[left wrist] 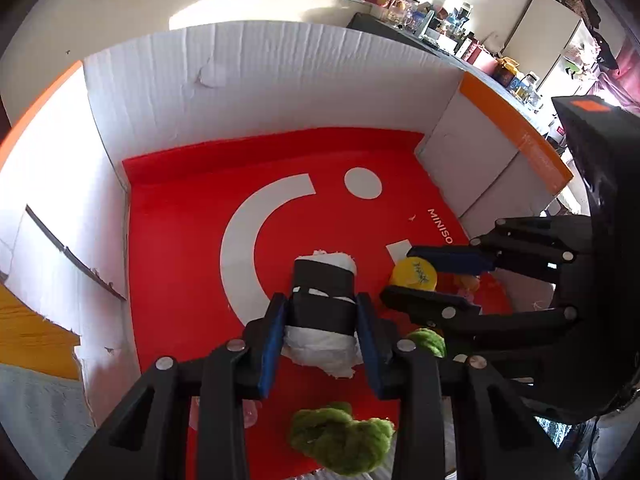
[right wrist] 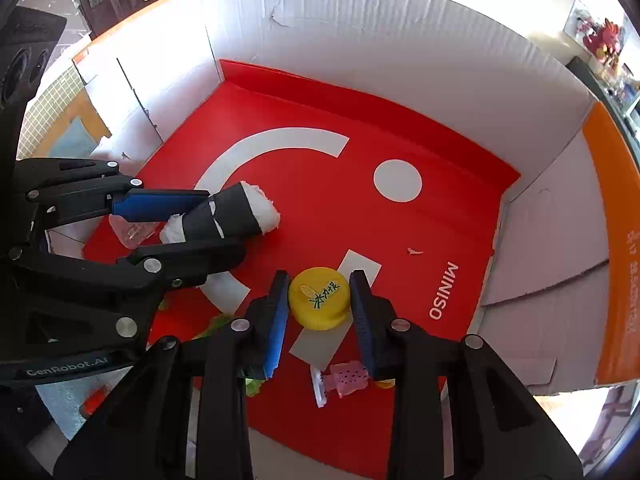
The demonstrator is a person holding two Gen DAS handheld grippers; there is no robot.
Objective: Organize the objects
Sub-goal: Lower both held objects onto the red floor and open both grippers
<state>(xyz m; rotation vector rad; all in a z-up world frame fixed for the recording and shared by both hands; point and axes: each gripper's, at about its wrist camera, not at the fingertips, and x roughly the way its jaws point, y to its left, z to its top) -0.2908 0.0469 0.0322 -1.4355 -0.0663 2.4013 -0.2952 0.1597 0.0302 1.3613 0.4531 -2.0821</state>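
My left gripper (left wrist: pixel 322 320) is shut on a white roll wrapped in black tape (left wrist: pixel 324 300), holding it over the red Miniso sheet (left wrist: pixel 192 220) in a white cardboard box. It also shows in the right wrist view (right wrist: pixel 230 216), with the left gripper (right wrist: pixel 192 224) around it. My right gripper (right wrist: pixel 320 300) is shut on a yellow bottle cap (right wrist: pixel 319 297) just above the sheet. The cap (left wrist: pixel 414 275) and right gripper (left wrist: pixel 416 276) show at the right of the left wrist view.
Green fuzzy pieces (left wrist: pixel 340 440) lie near the box's front. A pink perforated toy (right wrist: pixel 348 378) and a white piece (right wrist: pixel 318 388) lie under my right gripper. A clear plastic item (right wrist: pixel 132 232) lies by the left wall. The box walls (left wrist: pixel 240 80) stand on all sides.
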